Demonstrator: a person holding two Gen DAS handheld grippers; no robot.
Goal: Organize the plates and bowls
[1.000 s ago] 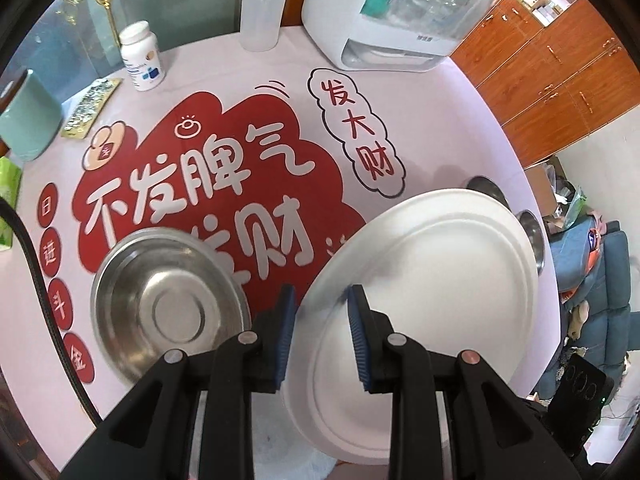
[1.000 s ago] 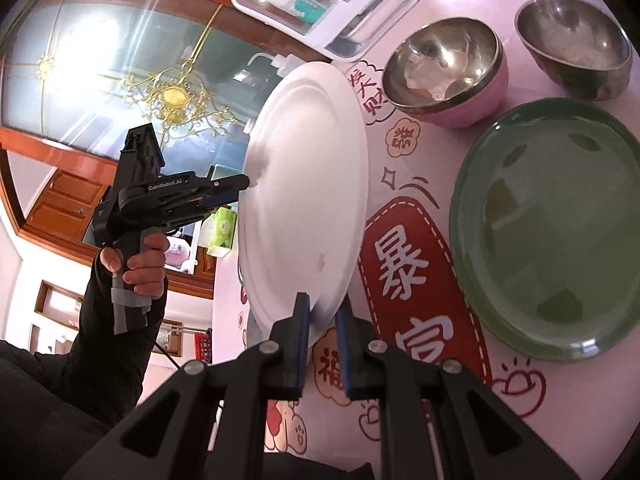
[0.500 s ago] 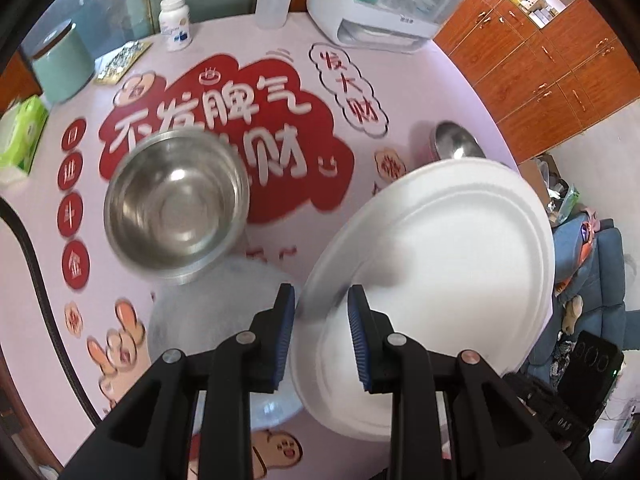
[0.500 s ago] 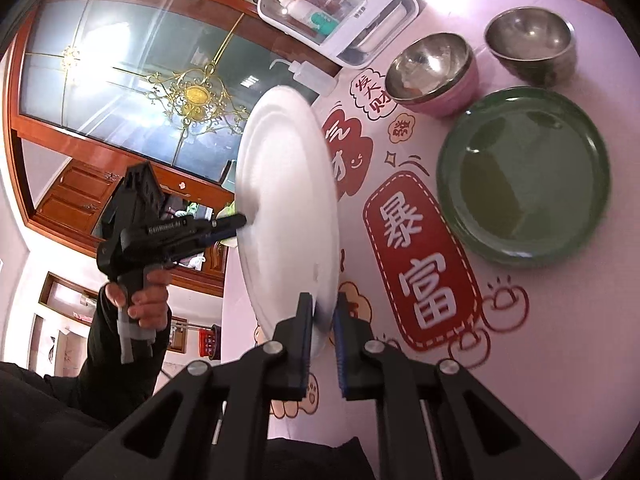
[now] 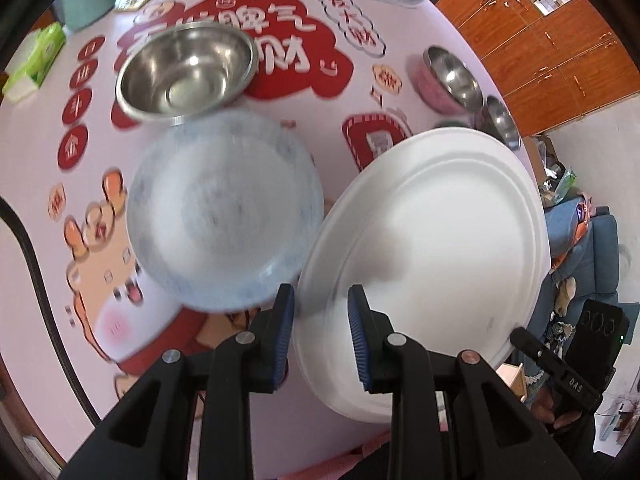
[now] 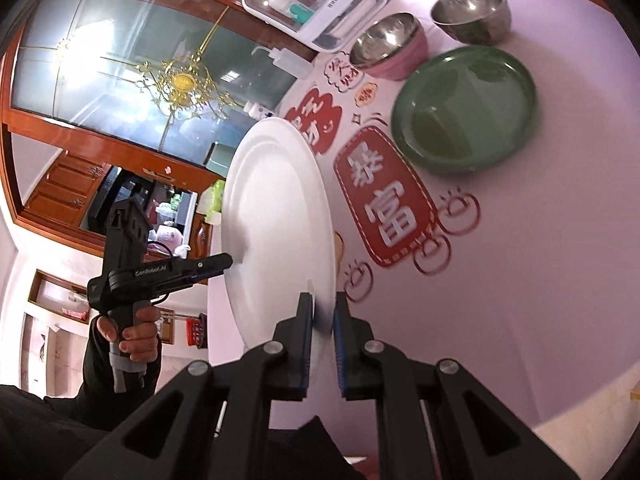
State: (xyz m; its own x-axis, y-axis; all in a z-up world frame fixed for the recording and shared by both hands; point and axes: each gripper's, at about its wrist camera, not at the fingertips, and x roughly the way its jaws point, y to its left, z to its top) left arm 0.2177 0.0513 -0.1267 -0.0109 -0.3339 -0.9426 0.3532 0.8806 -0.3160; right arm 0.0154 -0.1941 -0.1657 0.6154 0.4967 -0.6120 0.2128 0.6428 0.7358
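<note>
Plate held on edge above a table set with dishes

The white plate (image 6: 276, 216) is gripped between the right gripper (image 6: 322, 320) and the left gripper (image 5: 320, 336); a speckled plate (image 5: 224, 216) lies below-left, a steel bowl (image 5: 188, 72) behind it.

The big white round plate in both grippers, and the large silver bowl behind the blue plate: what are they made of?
Big white round plate: looks like matte ceramic or melamine; opaque, smooth, moulded ring, no glare. Cannot tell which.
Large silver bowl: most likely stainless steel; polished, mirror-like reflections inside.
</note>
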